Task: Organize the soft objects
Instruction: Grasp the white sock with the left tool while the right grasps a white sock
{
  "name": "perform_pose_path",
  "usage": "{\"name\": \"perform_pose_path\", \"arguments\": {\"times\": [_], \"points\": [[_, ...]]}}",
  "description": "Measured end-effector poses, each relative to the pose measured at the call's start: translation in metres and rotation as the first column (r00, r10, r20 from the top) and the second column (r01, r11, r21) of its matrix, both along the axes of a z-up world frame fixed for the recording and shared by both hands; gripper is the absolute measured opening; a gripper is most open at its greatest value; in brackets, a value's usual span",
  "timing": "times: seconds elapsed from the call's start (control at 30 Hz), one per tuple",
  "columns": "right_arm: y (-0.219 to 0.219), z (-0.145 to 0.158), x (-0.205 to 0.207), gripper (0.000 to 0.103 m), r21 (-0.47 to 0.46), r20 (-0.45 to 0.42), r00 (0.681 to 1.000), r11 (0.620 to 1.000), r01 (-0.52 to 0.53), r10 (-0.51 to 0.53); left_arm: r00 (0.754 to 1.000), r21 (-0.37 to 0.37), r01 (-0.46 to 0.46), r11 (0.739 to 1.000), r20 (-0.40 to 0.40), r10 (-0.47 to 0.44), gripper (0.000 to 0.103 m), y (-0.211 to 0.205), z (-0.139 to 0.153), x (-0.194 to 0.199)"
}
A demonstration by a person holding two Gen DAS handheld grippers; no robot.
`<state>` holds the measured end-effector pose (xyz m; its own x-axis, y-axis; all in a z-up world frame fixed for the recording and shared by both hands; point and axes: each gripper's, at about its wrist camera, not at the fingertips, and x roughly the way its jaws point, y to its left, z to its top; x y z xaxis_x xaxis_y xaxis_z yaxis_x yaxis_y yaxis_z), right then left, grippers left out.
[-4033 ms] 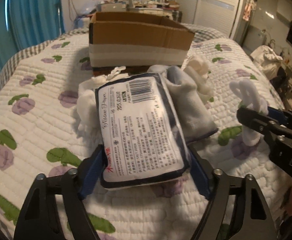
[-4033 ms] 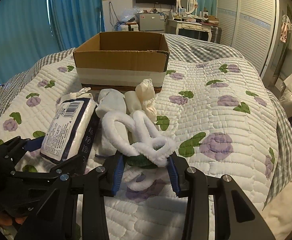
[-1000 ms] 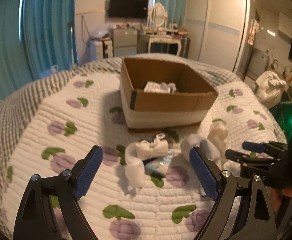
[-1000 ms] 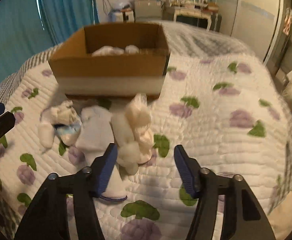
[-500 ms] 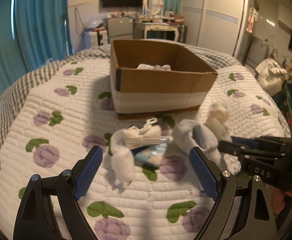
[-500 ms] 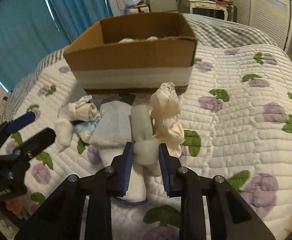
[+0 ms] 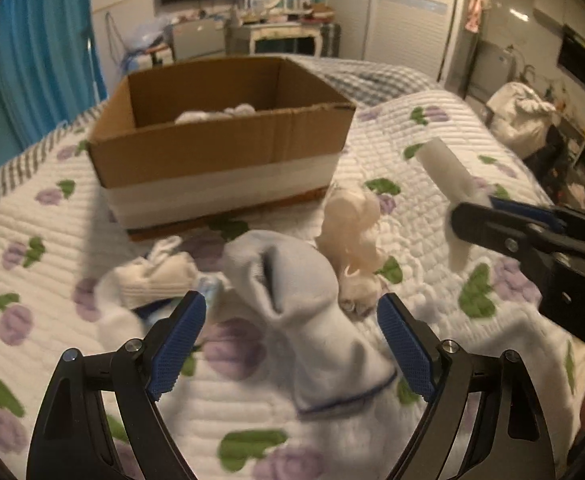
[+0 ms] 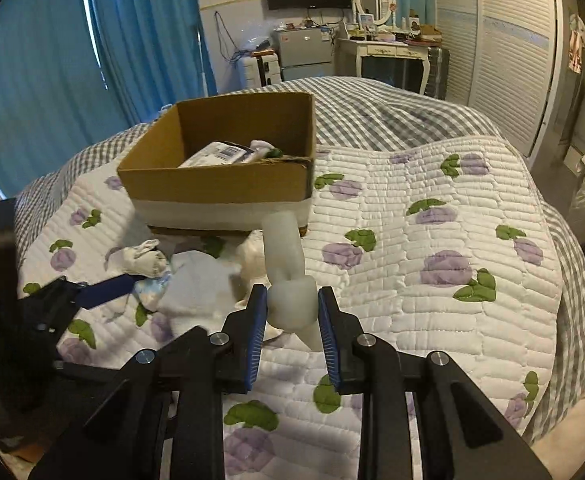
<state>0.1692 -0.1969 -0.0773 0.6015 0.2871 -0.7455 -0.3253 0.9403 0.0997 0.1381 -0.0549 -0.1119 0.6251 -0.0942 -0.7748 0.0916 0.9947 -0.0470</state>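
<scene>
Now right hand-held gripper [image 8: 292,312] clamped on white sock [image 8: 286,272], left hand-held gripper [image 7: 292,340] spread wide around grey sock [image 7: 300,300]

Soft items on quilted bed, partly boxed

A pale white sock [image 8: 288,276] was clamped between the right gripper [image 8: 291,320] pads, held clear of the quilt, its tube end angled up toward the cardboard box [image 8: 220,184]. A light grey sock [image 7: 304,308] lay rumpled between the spread fingers of the left gripper [image 7: 290,344], opening facing up. Just beside it lay a cream lacy sock [image 7: 356,248], bunched, near the box front. A rolled white sock bundle [image 7: 152,276] lay to the left, touching a blue-patterned item [image 8: 152,286]. Inside the open-topped box lay a tissue pack [image 8: 216,156] and white soft pieces [image 7: 216,114].
</scene>
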Motion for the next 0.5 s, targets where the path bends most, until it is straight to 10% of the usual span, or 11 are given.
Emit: {"name": "perform_pose_path", "arguments": {"times": [0.23, 0.33, 0.5], "points": [[-0.003, -0.018, 0.01, 0.026, 0.008, -0.035, 0.999, 1.0, 0.001, -0.001, 1.0, -0.029, -0.015, 0.999, -0.001, 0.015, 0.084, 0.004, -0.012, 0.014], [-0.003, -0.022, 0.014, 0.026, 0.01, -0.048, 0.999, 1.0, 0.004, -0.004, 0.999, -0.025, 0.014, 1.0, -0.042, -0.015, 0.052, 0.004, -0.019, 0.018], [-0.002, -0.022, 0.011, 0.026, 0.002, -0.046, 0.999, 1.0, 0.004, -0.004, 0.999, -0.013, 0.037, 0.999, -0.024, -0.037, 0.041, 0.006, -0.013, 0.008]]}}
